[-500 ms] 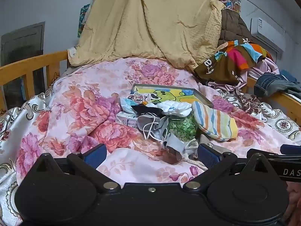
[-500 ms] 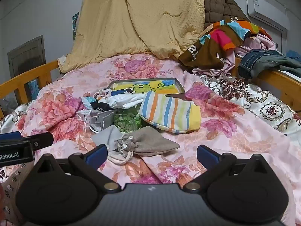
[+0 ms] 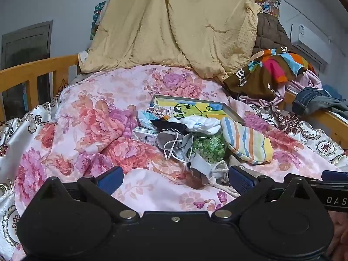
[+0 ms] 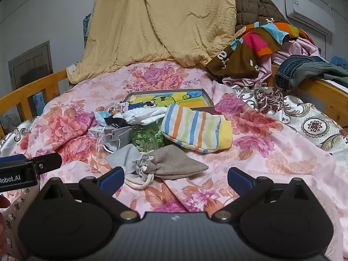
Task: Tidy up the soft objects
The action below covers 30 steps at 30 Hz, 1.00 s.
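Observation:
A pile of small soft things lies on the floral quilt (image 3: 91, 117): a striped sock (image 3: 248, 141) (image 4: 195, 128), a white cloth (image 3: 202, 124) (image 4: 148, 114), a green patterned bag (image 3: 206, 145) (image 4: 148, 138), a grey face mask (image 3: 174, 141) (image 4: 117, 133) and a tan drawstring pouch (image 4: 174, 163). A shallow box with a cartoon picture (image 3: 195, 106) (image 4: 169, 99) lies just behind them. My left gripper (image 3: 175, 180) is open and empty, short of the pile. My right gripper (image 4: 175, 179) is open and empty, just short of the pouch.
A tan blanket (image 3: 174, 26) hangs at the bed's head. Heaped clothes (image 4: 261, 43) and jeans (image 4: 304, 69) lie at the right over the wooden rail (image 4: 322, 93). A wooden rail (image 3: 28, 71) bounds the left side. A small carton (image 3: 145, 134) sits by the mask.

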Each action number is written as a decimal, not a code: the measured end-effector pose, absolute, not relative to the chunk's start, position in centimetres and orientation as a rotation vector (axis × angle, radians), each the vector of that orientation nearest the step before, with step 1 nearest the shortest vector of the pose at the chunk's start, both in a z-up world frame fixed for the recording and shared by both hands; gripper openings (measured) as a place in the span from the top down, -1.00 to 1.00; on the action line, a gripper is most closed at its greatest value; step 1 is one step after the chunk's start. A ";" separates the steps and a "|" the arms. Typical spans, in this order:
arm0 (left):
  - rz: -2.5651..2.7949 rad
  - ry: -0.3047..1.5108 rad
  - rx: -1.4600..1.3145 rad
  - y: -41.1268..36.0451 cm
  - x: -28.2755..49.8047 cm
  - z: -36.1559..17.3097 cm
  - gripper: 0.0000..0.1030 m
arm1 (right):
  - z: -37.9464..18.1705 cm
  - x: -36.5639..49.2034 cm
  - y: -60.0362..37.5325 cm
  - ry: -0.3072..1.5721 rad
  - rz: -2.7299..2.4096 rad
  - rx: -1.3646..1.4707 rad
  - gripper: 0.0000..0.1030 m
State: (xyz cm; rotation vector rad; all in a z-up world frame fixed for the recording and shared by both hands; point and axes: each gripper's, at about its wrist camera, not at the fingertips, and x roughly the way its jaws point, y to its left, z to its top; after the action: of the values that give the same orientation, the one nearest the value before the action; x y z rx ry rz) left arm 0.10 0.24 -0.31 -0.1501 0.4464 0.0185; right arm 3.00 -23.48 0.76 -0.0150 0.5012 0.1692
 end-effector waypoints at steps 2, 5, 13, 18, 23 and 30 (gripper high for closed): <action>0.014 0.449 -0.151 0.2 0.1 -0.4 -0.99 | 0.8 3.0 -23.5 0.501 0.169 -0.014 -0.99; 0.010 0.452 -0.160 0.3 0.1 -0.4 -0.99 | 0.8 3.0 -23.5 0.500 0.169 -0.015 -0.99; 0.007 0.453 -0.148 0.1 0.0 -0.6 -0.99 | 0.7 3.0 -23.5 0.503 0.169 -0.016 -0.99; 0.008 0.455 -0.151 0.1 0.1 -0.6 -0.99 | 0.7 3.0 -23.5 0.503 0.170 -0.015 -0.99; 0.006 0.456 -0.150 0.1 0.1 -0.7 -0.99 | 0.7 3.0 -23.5 0.503 0.170 -0.015 -0.99; 0.004 0.457 -0.147 0.1 0.0 -0.8 -0.99 | 0.7 3.0 -23.5 0.503 0.170 -0.013 -0.99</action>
State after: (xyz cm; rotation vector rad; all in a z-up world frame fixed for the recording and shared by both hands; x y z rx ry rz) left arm 0.04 0.05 -0.75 -0.1471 0.4575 0.0037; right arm 3.02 -23.52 0.66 -0.0135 0.5034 0.1699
